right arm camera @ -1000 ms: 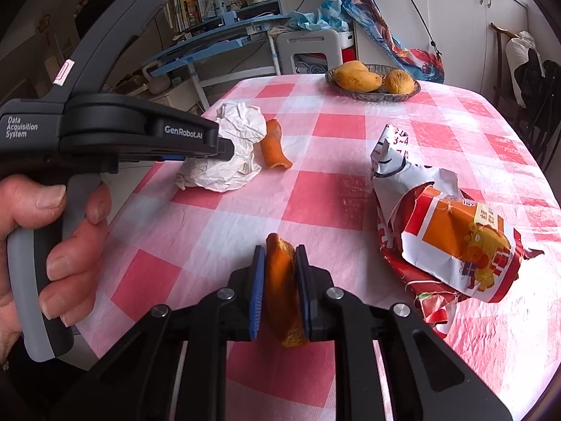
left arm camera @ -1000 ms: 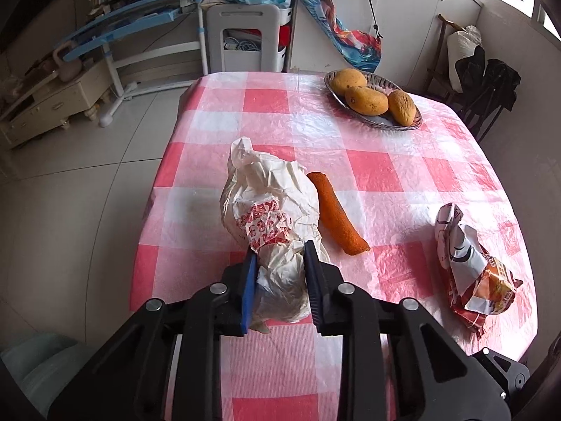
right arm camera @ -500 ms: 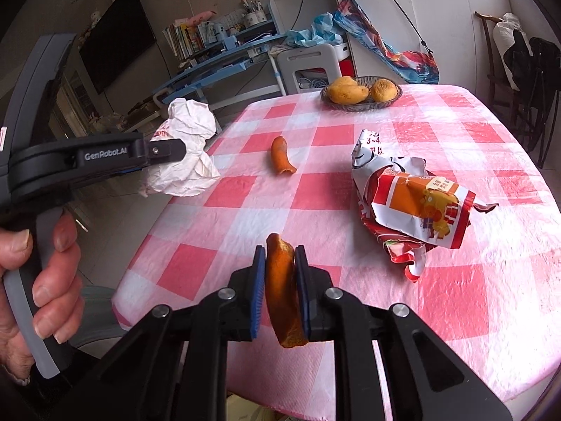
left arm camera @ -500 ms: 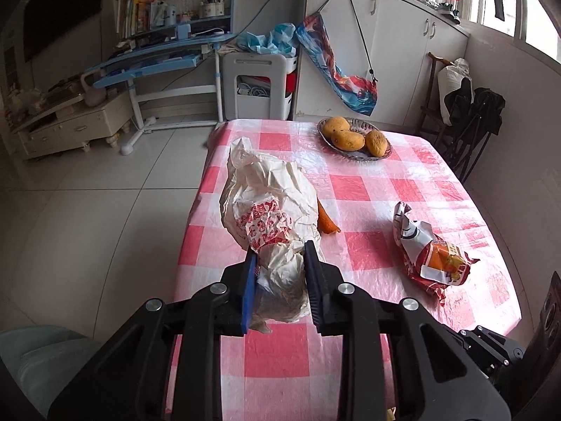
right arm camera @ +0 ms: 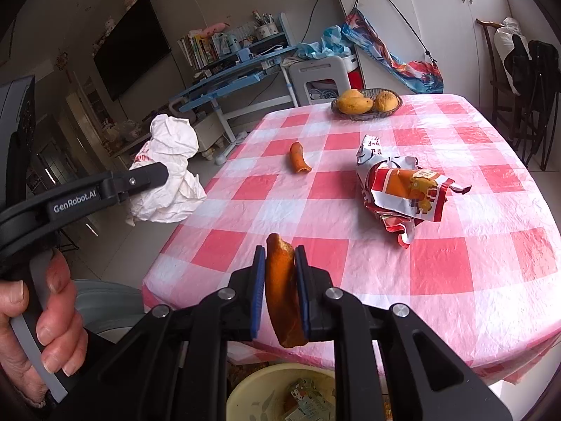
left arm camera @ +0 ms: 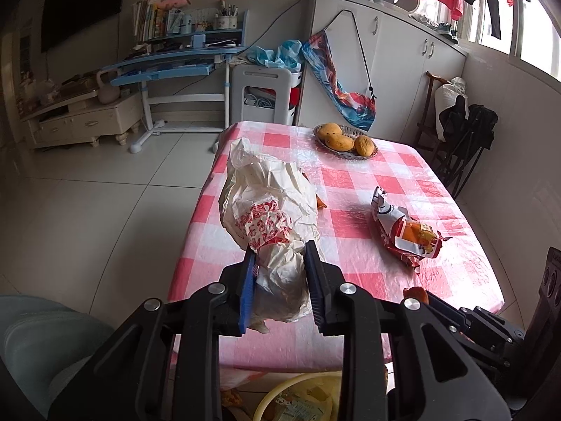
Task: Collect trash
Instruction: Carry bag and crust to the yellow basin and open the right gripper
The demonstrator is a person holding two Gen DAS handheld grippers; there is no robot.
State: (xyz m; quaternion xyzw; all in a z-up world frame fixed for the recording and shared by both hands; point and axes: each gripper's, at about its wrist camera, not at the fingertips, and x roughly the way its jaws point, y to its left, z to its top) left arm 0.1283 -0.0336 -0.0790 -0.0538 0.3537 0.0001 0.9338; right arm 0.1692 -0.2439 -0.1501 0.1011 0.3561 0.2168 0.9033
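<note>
From the left wrist we see our left claw clamped on a crumpled white plastic bag, which bulges up beyond its tips, lifted clear of the checked table. Ahead and right of it a torn snack wrapper lies on the cloth; below the claw sits a yellow bin. From the right wrist, our right claw pinches an orange peel upright above the bin. Ahead lies another peel; the wrapper is right of that.
</note>
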